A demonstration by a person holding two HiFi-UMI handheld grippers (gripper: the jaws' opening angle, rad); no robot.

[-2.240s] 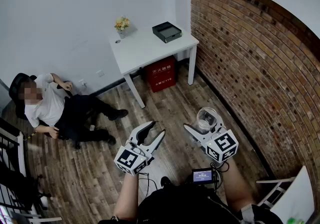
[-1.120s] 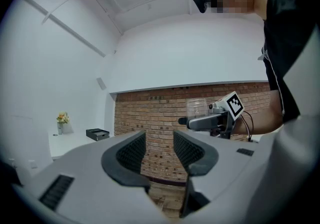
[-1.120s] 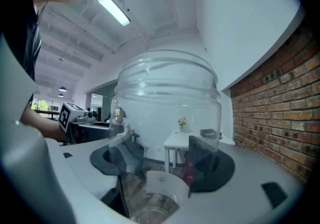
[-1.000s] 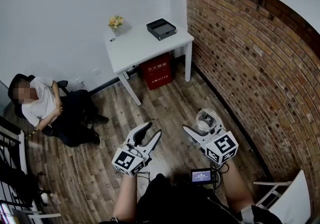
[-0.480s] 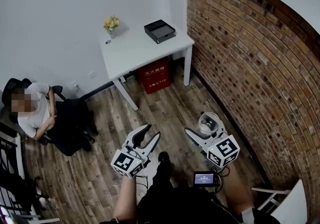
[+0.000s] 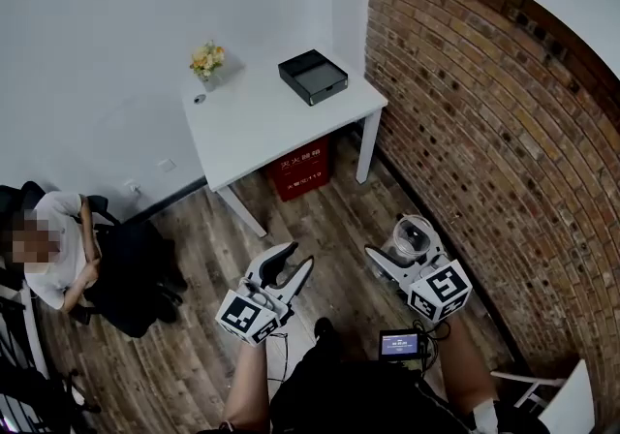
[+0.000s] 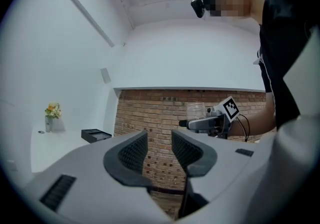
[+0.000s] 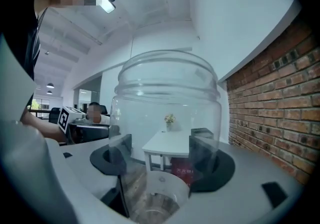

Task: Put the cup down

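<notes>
A clear, empty cup (image 6: 412, 236) stands upright between the jaws of my right gripper (image 6: 402, 243), which is shut on it. In the right gripper view the cup (image 8: 167, 133) fills the middle, with the dark pads (image 8: 207, 155) against its sides. My left gripper (image 6: 298, 256) is held level to the left, open with nothing between its jaws, which have just been closing. From the left gripper view (image 7: 159, 140) the cup (image 7: 196, 112) shows off to the right. Both grippers are above the wooden floor, pointing toward a white table (image 6: 262, 117).
On the table are a black tray (image 6: 313, 77) and a small vase of flowers (image 6: 205, 61). A red box (image 6: 302, 169) stands under it. A brick wall (image 6: 484, 132) runs along the right. A person (image 6: 68, 263) sits on a chair at the left.
Both grippers and the view have moved toward the table, which now looks nearer. The left jaws stand narrower. The cup stays held in the right gripper. The seated person has slid toward the left edge.
</notes>
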